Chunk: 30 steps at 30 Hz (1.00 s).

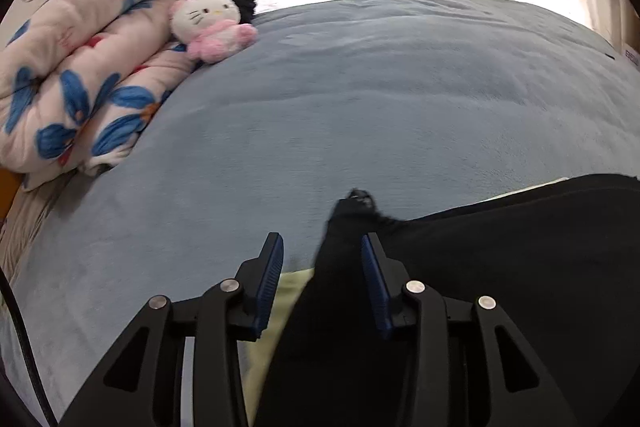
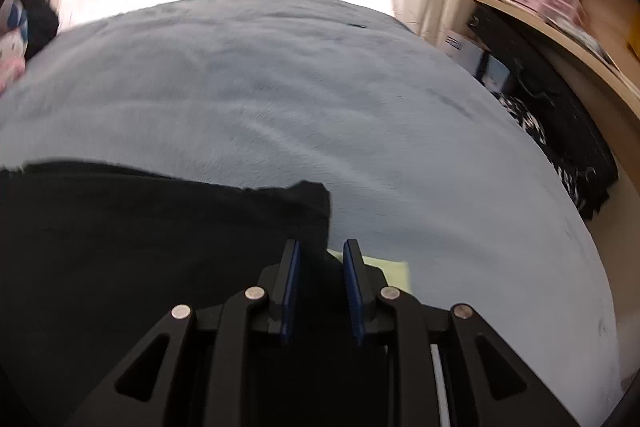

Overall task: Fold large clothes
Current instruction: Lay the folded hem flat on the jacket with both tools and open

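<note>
On the near side of the blue-grey bed blanket (image 1: 360,99) lies the black garment (image 1: 520,267), corners between both part-open grippers. Left gripper (image 1: 322,247) stands fairly wide, right gripper (image 2: 320,251) narrower, neither pinching. I'd back both out gently so the folded edge stays flat and square.

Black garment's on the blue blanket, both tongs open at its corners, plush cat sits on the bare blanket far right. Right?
Wrong side: the plush cat sits at far left against the floral quilt, per the left wrist view. The black garment on the blue blanket and both open tongs, left and right, stand.
</note>
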Tool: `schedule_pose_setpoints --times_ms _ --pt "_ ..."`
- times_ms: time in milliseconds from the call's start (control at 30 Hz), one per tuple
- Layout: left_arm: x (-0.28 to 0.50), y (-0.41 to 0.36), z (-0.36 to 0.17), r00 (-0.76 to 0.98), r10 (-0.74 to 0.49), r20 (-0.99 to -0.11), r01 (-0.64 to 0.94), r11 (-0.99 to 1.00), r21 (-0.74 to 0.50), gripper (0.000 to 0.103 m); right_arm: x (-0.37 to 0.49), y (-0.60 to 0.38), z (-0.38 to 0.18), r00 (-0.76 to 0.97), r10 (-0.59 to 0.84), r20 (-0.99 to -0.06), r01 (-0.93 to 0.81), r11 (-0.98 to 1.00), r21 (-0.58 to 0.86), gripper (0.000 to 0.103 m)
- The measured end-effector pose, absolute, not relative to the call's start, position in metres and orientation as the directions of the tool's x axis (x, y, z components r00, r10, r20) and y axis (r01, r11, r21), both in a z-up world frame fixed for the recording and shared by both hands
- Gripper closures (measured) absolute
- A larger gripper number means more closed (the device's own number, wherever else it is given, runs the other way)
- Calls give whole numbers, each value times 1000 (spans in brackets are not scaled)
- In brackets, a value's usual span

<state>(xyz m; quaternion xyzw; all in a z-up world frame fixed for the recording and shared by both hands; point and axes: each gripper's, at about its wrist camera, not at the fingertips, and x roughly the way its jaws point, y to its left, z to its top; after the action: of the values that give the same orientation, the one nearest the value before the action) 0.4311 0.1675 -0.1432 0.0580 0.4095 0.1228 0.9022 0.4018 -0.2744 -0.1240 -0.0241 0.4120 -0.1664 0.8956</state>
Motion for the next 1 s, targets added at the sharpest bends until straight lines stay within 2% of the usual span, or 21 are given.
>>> schedule_pose_setpoints --times_ms 133,267,467,633,733,867,933,1000 --pt "408 170 -119 644 255 -721 -179 967 181 64 382 -263 -101 640 -282 -715 265 954 -139 81" --pt "378 159 -94 666 208 -716 -165 978 131 63 362 -227 -77 672 -165 -722 185 981 -52 81" --pt "322 120 -67 683 45 -729 -96 995 -28 56 328 -154 -65 671 45 -740 35 995 92 81" --pt "278 86 -77 663 -78 -745 -71 984 -166 55 298 -105 -85 611 221 -760 -52 969 240 78" --pt "260 72 -101 619 -119 -776 -76 975 -210 55 288 -90 -107 570 245 -784 -55 964 261 76" --pt "245 71 -138 573 -34 -819 -119 985 -124 55 273 -96 -130 552 260 -792 -33 956 291 76" --pt "238 80 -142 586 -12 -810 -135 984 -113 55 265 -112 -128 570 222 -791 1 963 270 76" --pt "234 96 -144 589 66 -806 -178 983 -49 55 261 -137 -128 583 170 -795 56 967 248 76"
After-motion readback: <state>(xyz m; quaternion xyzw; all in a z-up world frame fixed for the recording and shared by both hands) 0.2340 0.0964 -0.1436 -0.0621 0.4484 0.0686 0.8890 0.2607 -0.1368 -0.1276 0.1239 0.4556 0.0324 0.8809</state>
